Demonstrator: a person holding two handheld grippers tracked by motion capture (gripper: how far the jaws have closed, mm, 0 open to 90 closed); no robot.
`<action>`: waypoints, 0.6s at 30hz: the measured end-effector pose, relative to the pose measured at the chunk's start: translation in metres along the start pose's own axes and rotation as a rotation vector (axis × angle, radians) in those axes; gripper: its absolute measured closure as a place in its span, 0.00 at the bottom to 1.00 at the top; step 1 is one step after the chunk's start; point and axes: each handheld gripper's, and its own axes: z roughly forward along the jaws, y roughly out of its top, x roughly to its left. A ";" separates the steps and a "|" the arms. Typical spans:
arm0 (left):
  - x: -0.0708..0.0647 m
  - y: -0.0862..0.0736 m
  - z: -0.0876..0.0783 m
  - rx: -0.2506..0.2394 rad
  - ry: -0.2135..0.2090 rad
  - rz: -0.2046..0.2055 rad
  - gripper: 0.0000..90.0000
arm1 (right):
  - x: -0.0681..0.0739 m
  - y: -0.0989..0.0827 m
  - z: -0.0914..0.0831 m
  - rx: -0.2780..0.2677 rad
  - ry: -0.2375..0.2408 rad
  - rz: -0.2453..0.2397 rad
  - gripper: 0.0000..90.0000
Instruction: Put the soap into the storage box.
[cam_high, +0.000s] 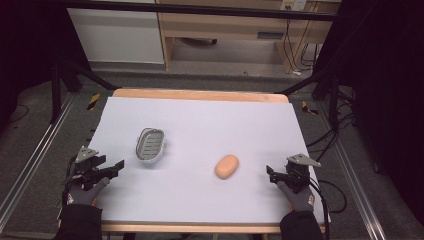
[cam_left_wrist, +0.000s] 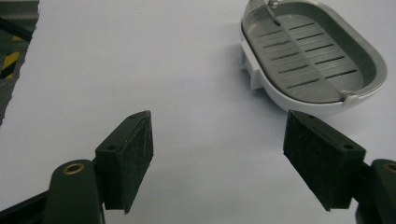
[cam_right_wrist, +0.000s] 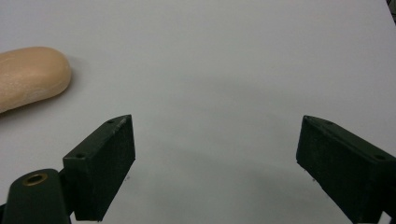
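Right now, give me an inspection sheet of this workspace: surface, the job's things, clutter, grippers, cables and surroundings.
Surface: white sheet over a wooden table, flat.
Job's things: grey soap dish with slotted insert, empty, left of centre; peach soap bar lying apart, to its right.
Clutter: nothing seen.
Grippers: left gripper at the sheet's left edge, jaws wide apart, holding nothing; right gripper near the right edge, jaws apart, holding nothing.
Cables: black cable trailing from the right gripper; more cables on the floor beyond.
Surroundings: black frame bars, floor rails, wooden furniture behind.
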 end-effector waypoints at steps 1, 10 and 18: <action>-0.002 0.001 -0.001 -0.006 -0.002 -0.001 0.28 | 0.001 -0.001 -0.001 -0.005 0.003 -0.007 0.13; -0.016 0.006 -0.003 -0.011 -0.032 0.024 0.29 | 0.012 0.000 -0.004 -0.009 -0.014 -0.026 0.11; -0.032 0.009 -0.004 -0.022 -0.055 0.052 0.29 | 0.014 0.002 -0.005 -0.022 -0.003 -0.023 0.10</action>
